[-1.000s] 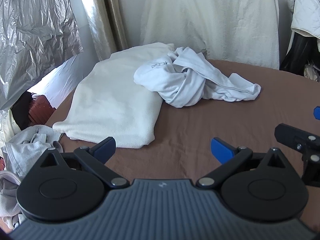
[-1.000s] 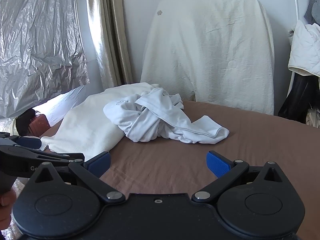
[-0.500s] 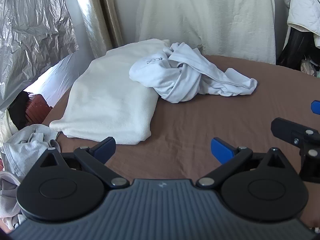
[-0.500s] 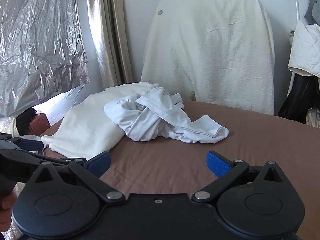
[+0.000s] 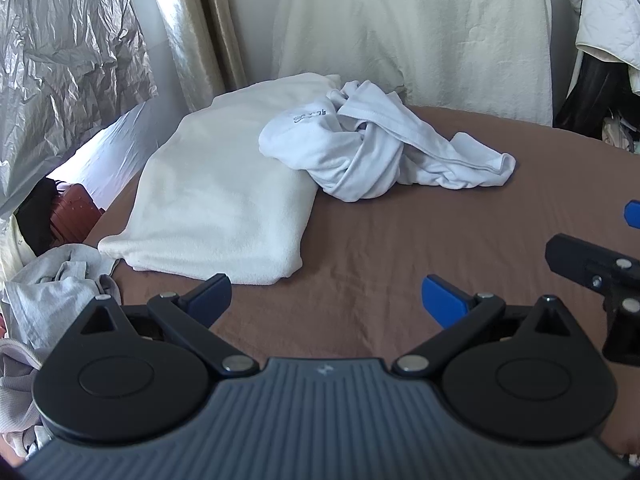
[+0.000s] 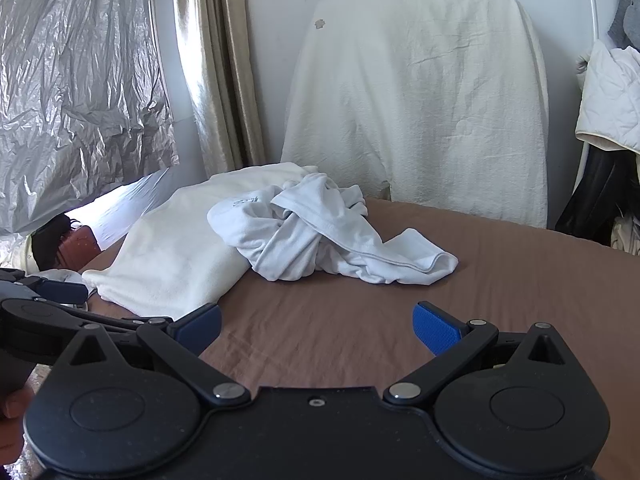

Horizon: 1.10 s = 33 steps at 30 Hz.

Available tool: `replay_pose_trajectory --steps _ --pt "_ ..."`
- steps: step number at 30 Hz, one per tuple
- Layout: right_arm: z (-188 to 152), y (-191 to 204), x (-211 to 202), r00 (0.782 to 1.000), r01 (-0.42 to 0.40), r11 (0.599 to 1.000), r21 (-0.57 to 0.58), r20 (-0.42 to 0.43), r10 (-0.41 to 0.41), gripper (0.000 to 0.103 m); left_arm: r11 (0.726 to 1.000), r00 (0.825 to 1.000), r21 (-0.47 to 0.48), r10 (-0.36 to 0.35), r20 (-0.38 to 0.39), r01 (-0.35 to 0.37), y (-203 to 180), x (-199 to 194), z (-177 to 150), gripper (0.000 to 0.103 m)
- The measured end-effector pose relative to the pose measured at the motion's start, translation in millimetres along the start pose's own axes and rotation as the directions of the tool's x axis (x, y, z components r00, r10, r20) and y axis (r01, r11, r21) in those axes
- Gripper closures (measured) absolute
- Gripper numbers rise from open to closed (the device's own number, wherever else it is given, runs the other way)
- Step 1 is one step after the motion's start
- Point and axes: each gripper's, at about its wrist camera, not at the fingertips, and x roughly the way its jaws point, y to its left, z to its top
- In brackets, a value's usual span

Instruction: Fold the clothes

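Note:
A crumpled white garment (image 5: pixel 372 156) (image 6: pixel 320 236) lies in a heap on the brown bed sheet (image 5: pixel 400 248) (image 6: pixel 360 320), partly resting on a folded cream blanket (image 5: pixel 216 204) (image 6: pixel 176 248). My left gripper (image 5: pixel 326 300) is open and empty, hovering over the sheet well short of the garment. My right gripper (image 6: pixel 316 328) is also open and empty, likewise short of the heap. Part of the right gripper's frame shows at the right edge of the left wrist view, and the left gripper's frame at the left edge of the right wrist view.
A cream-covered chair back (image 6: pixel 420 100) stands behind the bed. Silver foil (image 5: pixel 60 60) and a curtain (image 6: pixel 212 60) hang at the left. Grey clothes (image 5: pixel 52 292) lie off the bed's left edge beside a red-brown case (image 5: pixel 72 216). Hanging coats (image 6: pixel 608 120) fill the right.
The left gripper has shifted slightly so the garment sits a little higher and further left in its view. The right gripper has barely moved. Both stay open.

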Motion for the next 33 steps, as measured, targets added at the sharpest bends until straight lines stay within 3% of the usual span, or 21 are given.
replay_pose_trajectory --steps 23,30,33 --pt "-2 2 1 1.0 0.001 1.0 0.004 -0.014 -0.001 0.0 1.0 1.0 0.004 0.03 -0.007 -0.03 -1 4 -1 0.0" --pt "-6 -2 11 1.0 -0.009 1.0 0.018 -0.017 0.01 0.0 0.999 1.0 -0.036 -0.009 -0.001 0.009 11 24 0 0.0" --pt "-11 -10 20 0.999 -0.052 0.996 0.071 -0.007 0.053 0.0 0.998 1.0 -0.063 -0.011 0.0 0.011 21 39 -2 0.0"
